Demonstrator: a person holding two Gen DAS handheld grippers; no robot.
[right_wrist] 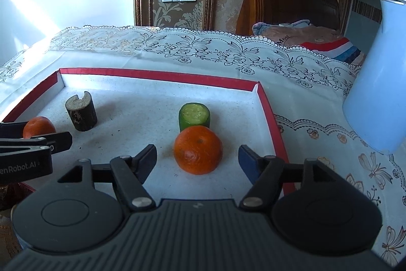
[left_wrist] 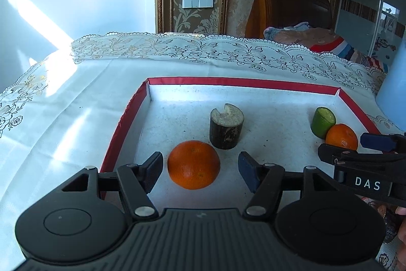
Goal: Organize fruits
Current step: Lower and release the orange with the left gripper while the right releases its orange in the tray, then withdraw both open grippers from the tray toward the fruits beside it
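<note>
A shallow white tray with a red rim [left_wrist: 243, 82] [right_wrist: 157, 73] lies on a lace tablecloth. In the left wrist view an orange [left_wrist: 193, 164] sits in the tray between the fingers of my open left gripper [left_wrist: 200, 166], untouched. In the right wrist view a second orange [right_wrist: 198, 149] sits between the fingers of my open right gripper [right_wrist: 197, 159], also untouched. A cut green fruit piece [right_wrist: 194, 116] [left_wrist: 322, 121] stands just behind the second orange. A dark cut stalk piece [left_wrist: 226, 126] [right_wrist: 80, 113] stands upright mid-tray.
A pale blue jug [right_wrist: 375, 83] stands on the cloth right of the tray. The lace tablecloth [left_wrist: 76, 103] spreads left and behind. A bed with a wooden headboard [left_wrist: 286, 1] and a wall stand beyond the table.
</note>
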